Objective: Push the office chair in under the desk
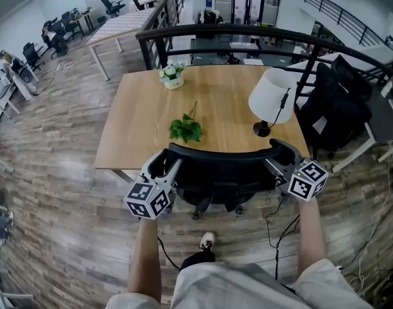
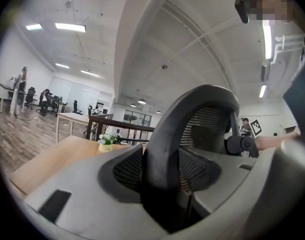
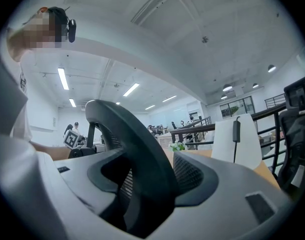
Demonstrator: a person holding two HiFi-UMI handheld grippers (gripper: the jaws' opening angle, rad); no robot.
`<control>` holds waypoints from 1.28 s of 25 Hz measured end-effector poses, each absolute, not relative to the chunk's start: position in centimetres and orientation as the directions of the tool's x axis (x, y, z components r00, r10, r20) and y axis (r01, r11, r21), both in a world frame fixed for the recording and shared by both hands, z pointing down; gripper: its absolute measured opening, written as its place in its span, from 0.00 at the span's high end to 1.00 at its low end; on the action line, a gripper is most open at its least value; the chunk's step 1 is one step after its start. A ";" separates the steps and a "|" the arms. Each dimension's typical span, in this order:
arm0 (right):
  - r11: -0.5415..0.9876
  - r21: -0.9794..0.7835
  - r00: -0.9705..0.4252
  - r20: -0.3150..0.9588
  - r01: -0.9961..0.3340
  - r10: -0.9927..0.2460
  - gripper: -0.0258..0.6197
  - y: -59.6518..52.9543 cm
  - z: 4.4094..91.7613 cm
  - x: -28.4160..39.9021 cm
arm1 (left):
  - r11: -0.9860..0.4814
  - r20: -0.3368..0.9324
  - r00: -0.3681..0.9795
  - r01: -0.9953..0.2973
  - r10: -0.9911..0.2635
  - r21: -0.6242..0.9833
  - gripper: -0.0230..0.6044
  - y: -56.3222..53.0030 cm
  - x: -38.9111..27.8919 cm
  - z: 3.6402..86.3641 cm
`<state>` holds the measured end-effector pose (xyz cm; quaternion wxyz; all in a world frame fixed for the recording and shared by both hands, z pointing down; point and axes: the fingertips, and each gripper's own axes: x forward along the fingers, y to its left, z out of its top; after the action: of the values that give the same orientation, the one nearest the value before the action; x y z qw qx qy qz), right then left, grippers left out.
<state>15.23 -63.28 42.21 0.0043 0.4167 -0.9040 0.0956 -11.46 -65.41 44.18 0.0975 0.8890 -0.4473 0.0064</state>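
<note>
So the wooden desk [image 1: 138, 114] has the chair [image 1: 222, 172] parked right at its near edge. White lamp [image 1: 272, 95] on the desk's right side. Left gripper [image 2: 162, 169] and right gripper [image 3: 142, 184] each pinch the backrest rim between their jaws. Leafy sprig [image 1: 185, 129] mid-desk, flower pot [image 1: 172, 76] near the far edge.

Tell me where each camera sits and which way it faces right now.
Head view: on the person's head, steeply down at desk, office chair, left gripper, right gripper; forearms, shoe show.
Left gripper view: on the left gripper, jaws clamping the chair's backrest rim, facing across the desk; the right hand shows.
Right gripper view: likewise, mirrored, lamp ahead.
Shared: both gripper views see the flower pot.
</note>
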 end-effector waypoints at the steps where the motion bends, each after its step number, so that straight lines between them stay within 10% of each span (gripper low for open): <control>1: 0.633 -0.169 -0.652 0.085 -0.755 -0.754 0.53 -63.6 42.2 15.3 | -0.581 0.099 0.600 -0.796 -0.794 0.168 0.56 -65.8 -11.4 44.2; 32: 0.622 -0.143 -0.628 -0.003 -0.770 -0.778 0.53 -69.3 42.0 17.2 | -0.582 0.099 0.591 -0.806 -0.800 0.107 0.56 -70.6 -9.7 44.1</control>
<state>17.23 -69.34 42.02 -0.0321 0.4301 -0.8999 0.0641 -9.69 -70.56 44.08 0.0702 0.8893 -0.4515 0.0198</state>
